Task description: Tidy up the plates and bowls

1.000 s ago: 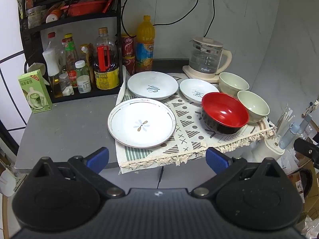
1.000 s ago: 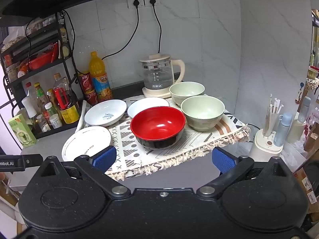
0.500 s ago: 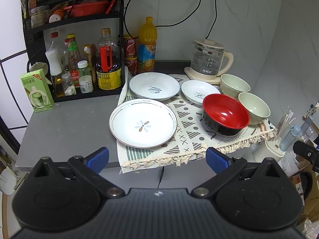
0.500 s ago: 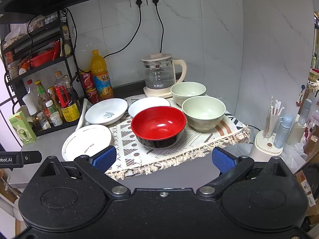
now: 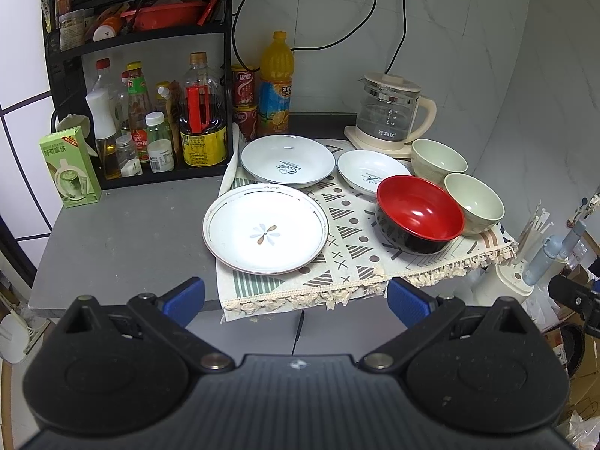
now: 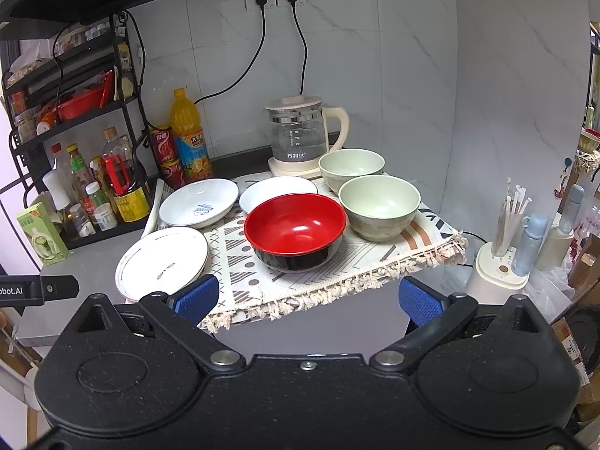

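On a patterned cloth (image 5: 352, 247) lie a flat white plate with a flower (image 5: 265, 228), two deeper white plates (image 5: 288, 161) (image 5: 369, 172), a red bowl with a black outside (image 5: 420, 213) and two pale green bowls (image 5: 438, 157) (image 5: 474, 202). In the right wrist view the red bowl (image 6: 295, 229) stands nearest, the green bowls (image 6: 378, 206) (image 6: 351, 167) behind it, the flower plate (image 6: 162, 258) at left. My left gripper (image 5: 296, 300) hangs open before the counter's front edge, nothing between its blue pads. My right gripper (image 6: 308, 299) is likewise open and empty.
A glass kettle (image 5: 390, 116) stands behind the bowls with cords running up the wall. A black rack of bottles (image 5: 157, 127) fills the back left, an orange drink bottle (image 5: 276, 86) and cans beside it, a green carton (image 5: 69, 167) at far left. Straws and a flask (image 6: 525, 240) sit right.
Both grippers have drifted slightly, so the counter sits a little lower in the left wrist view. No dish has moved, and both grippers stay open.
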Demonstrator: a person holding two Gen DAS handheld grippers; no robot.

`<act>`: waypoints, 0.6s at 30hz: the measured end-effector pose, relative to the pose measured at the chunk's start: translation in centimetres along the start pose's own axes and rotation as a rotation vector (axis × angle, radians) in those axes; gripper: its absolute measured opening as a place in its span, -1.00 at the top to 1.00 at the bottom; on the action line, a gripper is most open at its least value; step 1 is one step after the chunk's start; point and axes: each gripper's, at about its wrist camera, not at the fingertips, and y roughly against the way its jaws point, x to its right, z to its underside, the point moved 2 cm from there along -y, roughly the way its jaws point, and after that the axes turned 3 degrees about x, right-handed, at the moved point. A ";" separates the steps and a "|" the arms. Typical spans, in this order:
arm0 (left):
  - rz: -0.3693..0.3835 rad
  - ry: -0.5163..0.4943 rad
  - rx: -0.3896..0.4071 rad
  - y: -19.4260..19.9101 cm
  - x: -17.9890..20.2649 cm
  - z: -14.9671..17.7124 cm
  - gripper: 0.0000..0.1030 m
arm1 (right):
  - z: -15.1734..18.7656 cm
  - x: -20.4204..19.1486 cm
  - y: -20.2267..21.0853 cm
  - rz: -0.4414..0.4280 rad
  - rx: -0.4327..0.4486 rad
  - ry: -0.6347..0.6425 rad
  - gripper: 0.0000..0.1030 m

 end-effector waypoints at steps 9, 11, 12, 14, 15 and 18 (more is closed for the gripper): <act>0.000 0.001 -0.007 0.7 0.4 0.2 -0.99 | 0.3 0.3 0.3 0.001 -0.010 0.002 -1.00; 0.000 0.002 -0.004 0.7 0.4 0.3 -0.99 | 0.4 0.3 0.3 -0.001 -0.009 0.000 -1.00; -0.001 0.004 -0.003 0.8 0.5 0.3 -0.99 | 0.5 0.4 0.4 -0.004 -0.008 -0.003 -1.00; -0.002 0.003 -0.004 0.8 0.5 0.3 -0.99 | 0.5 0.6 0.4 -0.007 -0.006 -0.005 -1.00; -0.001 0.002 -0.004 0.8 0.5 0.3 -0.99 | 0.5 0.6 0.4 -0.004 -0.007 -0.004 -1.00; -0.001 0.002 -0.005 0.8 0.4 0.3 -0.99 | 0.4 0.9 0.3 -0.004 -0.010 -0.006 -1.00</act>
